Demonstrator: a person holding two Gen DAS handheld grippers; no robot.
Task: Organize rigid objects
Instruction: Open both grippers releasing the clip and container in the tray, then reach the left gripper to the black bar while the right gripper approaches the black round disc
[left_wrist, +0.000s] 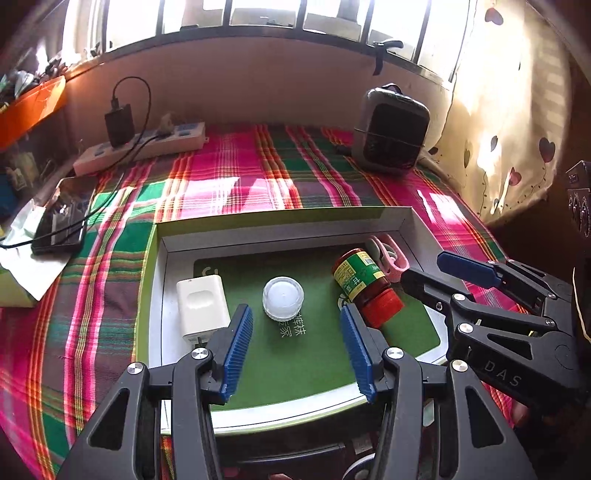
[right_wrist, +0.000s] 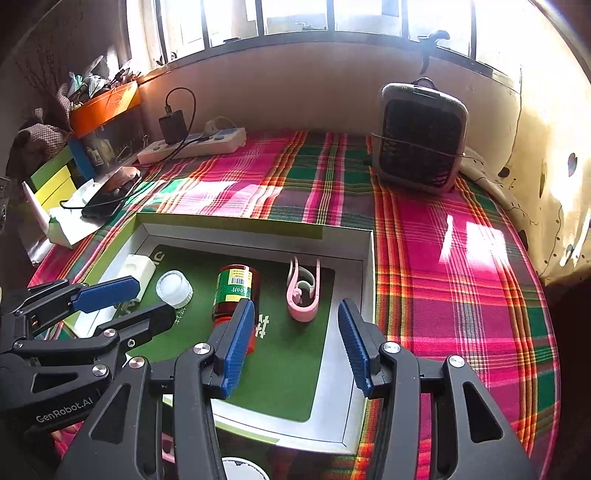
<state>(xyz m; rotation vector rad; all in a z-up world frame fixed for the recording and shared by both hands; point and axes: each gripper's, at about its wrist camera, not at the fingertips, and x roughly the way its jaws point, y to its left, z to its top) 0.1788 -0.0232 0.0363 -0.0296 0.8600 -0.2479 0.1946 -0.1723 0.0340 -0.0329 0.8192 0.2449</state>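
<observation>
Rigid objects, four counted, all lying inside the shallow white box with the green liner, which sits on the plaid cloth of my tabletop.

Item one: white charger block, at the box's left side, flat on the liner edge.
Item two: clear plastic cap, just right of the charger, apart from it, open side down as far as I can tell.
Item three: sauce jar, red lid, green and yellow label, lying on its side, lid toward my cameras.
Item four: pink clip, lying flat right of the jar, near the box's right wall.

Left claw: spread, nothing between its blue pads; the cap lies on the liner just beyond its tips.
Right claw: spread, nothing pinched; its left pad overlaps the jar's lid end in my right wrist view, and I cannot tell whether it touches.

Background stock, outside the box: grey fan heater at the far right of the cloth; white power strip with a black adapter at the far left; a phone on tissue paper beside it; orange tray of clutter near the window.
</observation>
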